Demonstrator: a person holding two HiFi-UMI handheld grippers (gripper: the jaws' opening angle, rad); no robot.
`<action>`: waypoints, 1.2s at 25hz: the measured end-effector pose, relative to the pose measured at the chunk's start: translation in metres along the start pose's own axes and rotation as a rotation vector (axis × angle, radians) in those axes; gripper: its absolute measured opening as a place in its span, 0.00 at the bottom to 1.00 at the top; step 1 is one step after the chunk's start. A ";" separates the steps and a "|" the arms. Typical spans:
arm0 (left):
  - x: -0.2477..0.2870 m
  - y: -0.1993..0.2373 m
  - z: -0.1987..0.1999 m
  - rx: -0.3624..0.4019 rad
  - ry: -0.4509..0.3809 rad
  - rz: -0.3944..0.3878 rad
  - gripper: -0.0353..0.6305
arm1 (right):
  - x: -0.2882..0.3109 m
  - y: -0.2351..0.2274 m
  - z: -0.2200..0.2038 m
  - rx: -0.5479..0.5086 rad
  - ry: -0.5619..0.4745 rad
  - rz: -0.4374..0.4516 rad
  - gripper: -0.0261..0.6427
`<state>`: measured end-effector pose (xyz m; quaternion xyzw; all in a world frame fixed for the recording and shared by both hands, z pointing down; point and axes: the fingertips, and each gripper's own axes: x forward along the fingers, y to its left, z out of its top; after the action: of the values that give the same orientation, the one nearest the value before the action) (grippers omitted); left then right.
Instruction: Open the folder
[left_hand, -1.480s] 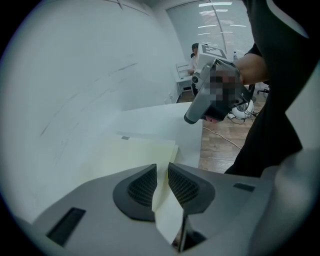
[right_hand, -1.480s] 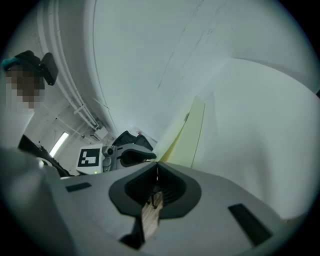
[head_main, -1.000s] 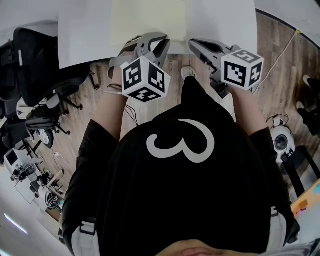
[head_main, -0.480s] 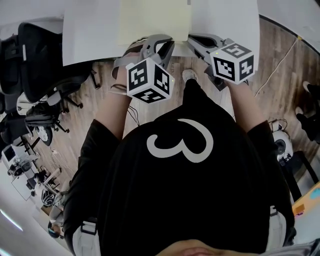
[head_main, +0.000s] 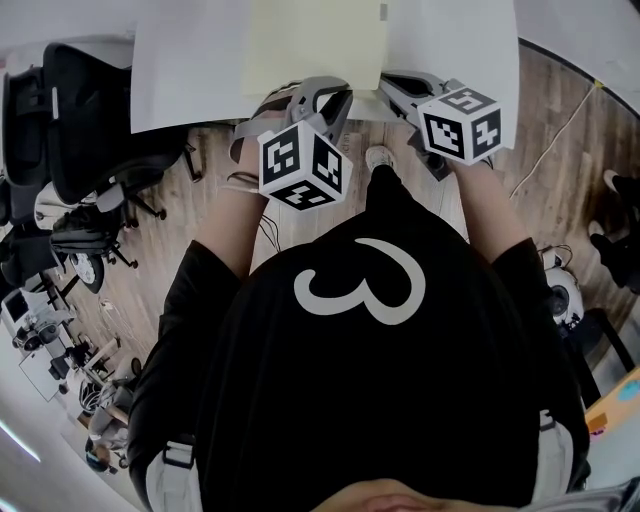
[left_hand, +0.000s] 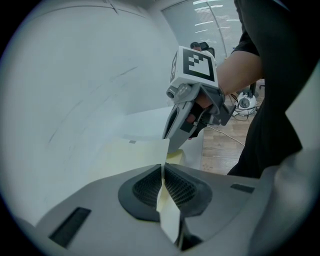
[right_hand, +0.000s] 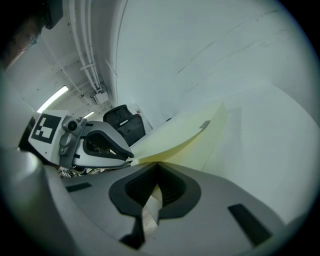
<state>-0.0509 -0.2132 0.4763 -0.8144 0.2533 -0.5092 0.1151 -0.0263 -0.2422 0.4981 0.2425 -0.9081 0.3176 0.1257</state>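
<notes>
Right gripper (head_main: 388, 88) nudged toward left gripper (head_main: 338, 97), left just closing, both pinching folder (head_main: 315, 40)

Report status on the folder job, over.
Left gripper: jaws just been closing, pinching folder edge. Right gripper shut on folder too. Folder slightly open. No obstruction seen.

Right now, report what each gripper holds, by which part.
Both clamp the pale yellow paper folder at its near edge: left gripper, jaws just closing, on the lifted cover; right gripper on a lower layer.
</notes>
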 end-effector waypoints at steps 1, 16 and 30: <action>0.000 0.001 0.000 -0.005 0.000 0.000 0.10 | 0.001 0.000 0.000 -0.007 0.005 -0.002 0.07; -0.004 0.006 0.001 -0.029 0.014 -0.004 0.09 | 0.003 -0.001 -0.001 0.001 0.051 -0.003 0.07; -0.011 0.013 0.005 -0.034 0.042 0.003 0.09 | 0.004 0.001 -0.003 -0.035 0.133 -0.036 0.07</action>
<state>-0.0539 -0.2186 0.4600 -0.8049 0.2657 -0.5217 0.0967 -0.0297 -0.2410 0.5019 0.2347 -0.8986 0.3148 0.1957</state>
